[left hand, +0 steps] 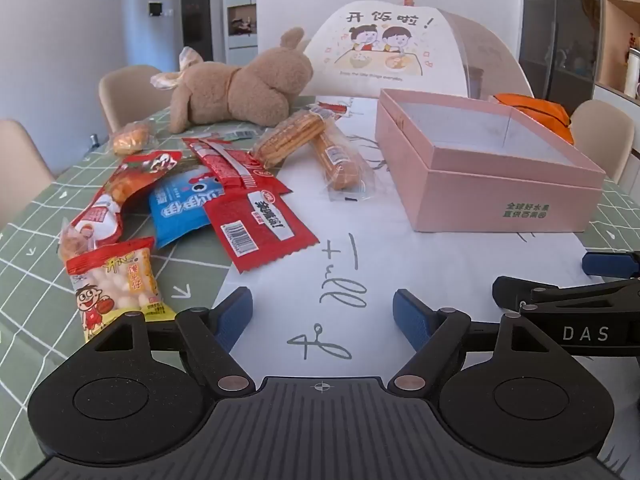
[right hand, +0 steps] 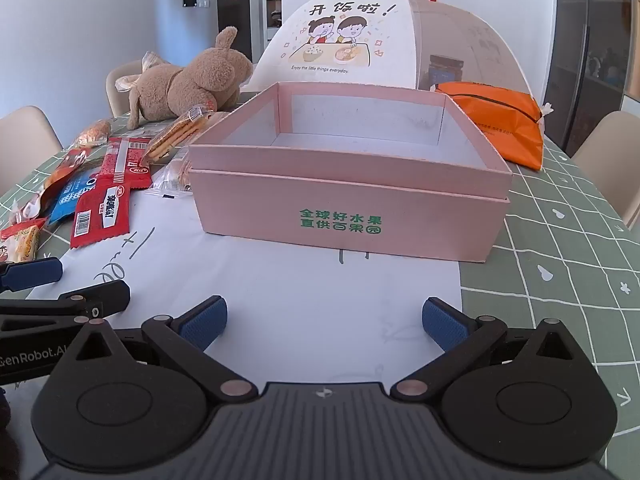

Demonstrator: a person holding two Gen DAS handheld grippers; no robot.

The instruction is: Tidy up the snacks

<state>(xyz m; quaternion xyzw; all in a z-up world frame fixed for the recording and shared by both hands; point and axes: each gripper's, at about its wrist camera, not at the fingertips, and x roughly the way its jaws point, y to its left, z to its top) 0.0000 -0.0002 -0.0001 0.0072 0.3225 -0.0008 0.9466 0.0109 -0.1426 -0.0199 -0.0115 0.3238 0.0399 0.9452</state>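
The snack pile (left hand: 192, 200) is spread on the worktop (left hand: 36, 264) at ten o'clock from the wide-open, empty left claw (left hand: 322, 316), the nearer one. The red packet (left hand: 256, 232) is laid lengthwise toward eleven o'clock. The right claw (right hand: 324, 322), likewise wide and empty, is faced at twelve o'clock by the empty pink box (right hand: 348, 208), printed "全球好水果 直供百果园". "DAS" is read on that claw.

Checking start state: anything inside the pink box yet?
No snacks visible in the pink box: the right wrist view shows bare grey walls and floor at the back. Its front wall hides the near strip of floor. Snack packets lie on the table to its left.
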